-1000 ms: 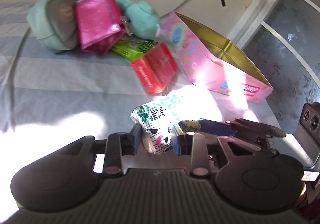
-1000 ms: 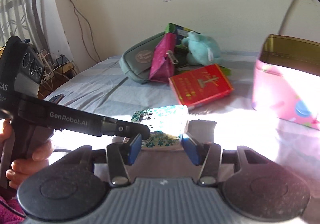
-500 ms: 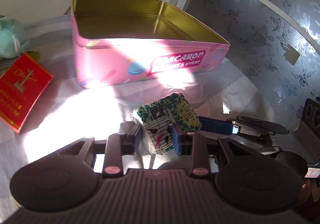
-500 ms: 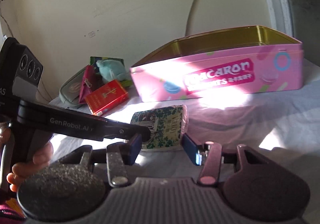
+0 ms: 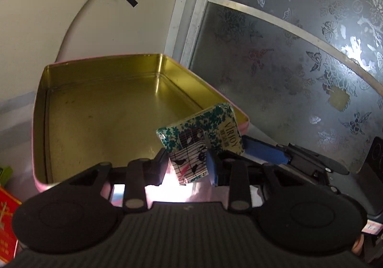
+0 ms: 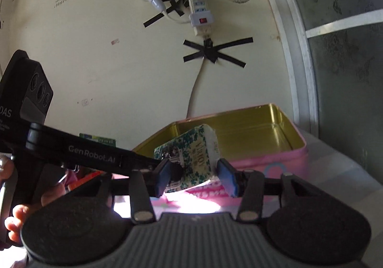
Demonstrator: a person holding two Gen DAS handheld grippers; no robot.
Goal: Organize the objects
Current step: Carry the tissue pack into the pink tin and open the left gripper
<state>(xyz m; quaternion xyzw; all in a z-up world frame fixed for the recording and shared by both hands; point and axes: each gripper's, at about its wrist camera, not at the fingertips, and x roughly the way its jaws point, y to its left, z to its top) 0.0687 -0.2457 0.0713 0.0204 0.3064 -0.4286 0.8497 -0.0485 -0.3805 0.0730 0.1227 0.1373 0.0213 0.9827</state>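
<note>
Pink tin (image 5: 244, 122), gold inside; green-floral packet (image 5: 203, 134)

The left gripper (image 5: 188, 165) is clamped on one end of a small packet (image 5: 203, 136). The right gripper (image 6: 195, 178) has just been closing, its pads on the packet's other end. Both point slightly downward.
</note>
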